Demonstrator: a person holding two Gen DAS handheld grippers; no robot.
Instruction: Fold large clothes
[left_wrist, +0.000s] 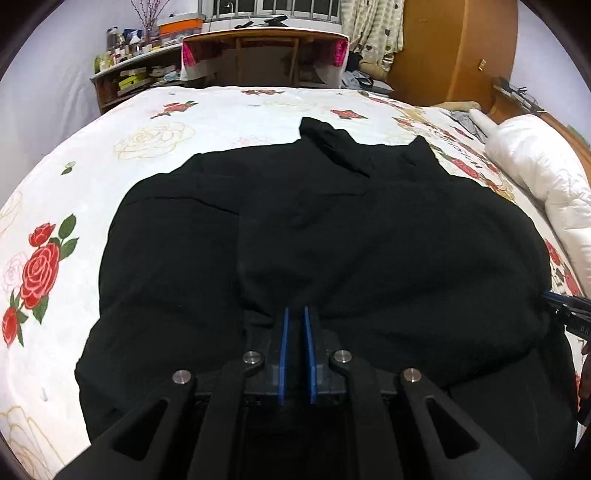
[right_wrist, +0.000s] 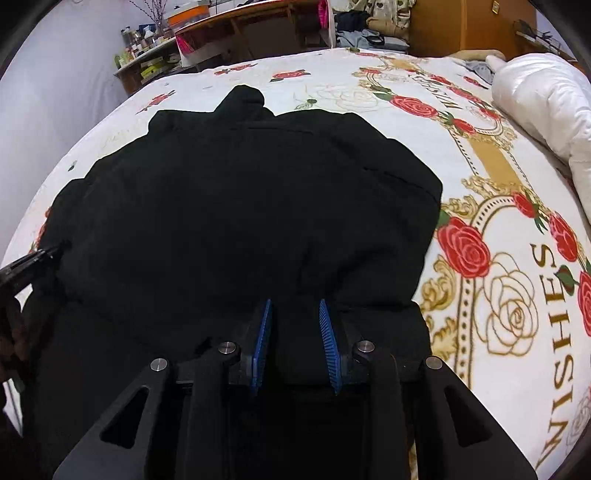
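Observation:
A large black garment (left_wrist: 332, 236) lies spread on the rose-print bed cover (left_wrist: 184, 118); it also fills the right wrist view (right_wrist: 240, 206). My left gripper (left_wrist: 295, 312) is shut on a fold of the garment's near edge, its blue pads almost together. My right gripper (right_wrist: 295, 304) holds a thicker fold of the same near edge between its blue pads, which stand a little apart. The right gripper's tip shows at the right edge of the left wrist view (left_wrist: 565, 306). The left gripper's tip shows at the left edge of the right wrist view (right_wrist: 33, 262).
A white quilt (left_wrist: 543, 173) lies bunched at the bed's right side, also in the right wrist view (right_wrist: 546, 96). A wooden desk (left_wrist: 266, 51) and cluttered shelves (left_wrist: 133, 70) stand beyond the bed's far edge. A wooden wardrobe (left_wrist: 454, 48) stands at the far right.

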